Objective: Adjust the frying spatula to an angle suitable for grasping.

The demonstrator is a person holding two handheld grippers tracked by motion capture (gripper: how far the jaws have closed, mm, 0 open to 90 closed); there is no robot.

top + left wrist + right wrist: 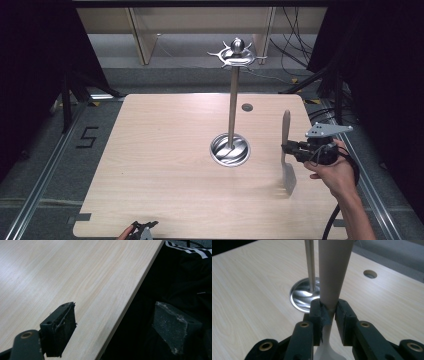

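Spatula [286,159] upright, handle up, blade down.

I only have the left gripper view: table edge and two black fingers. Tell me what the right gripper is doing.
Observer: The right gripper is shut on a spatula, held upright with the handle on top and the blade hanging just above the table.
Operator: Say exactly where the fingers grip it.
Observer: In the right gripper view the fingers clamp the narrow neck, just under the thick handle and above the blade.
Operator: Describe what stands near it.
Observer: A metal stand: a round base, a tall pole and a ring of hooks on top, with nothing hanging from them. It stands left of the spatula in the high view.
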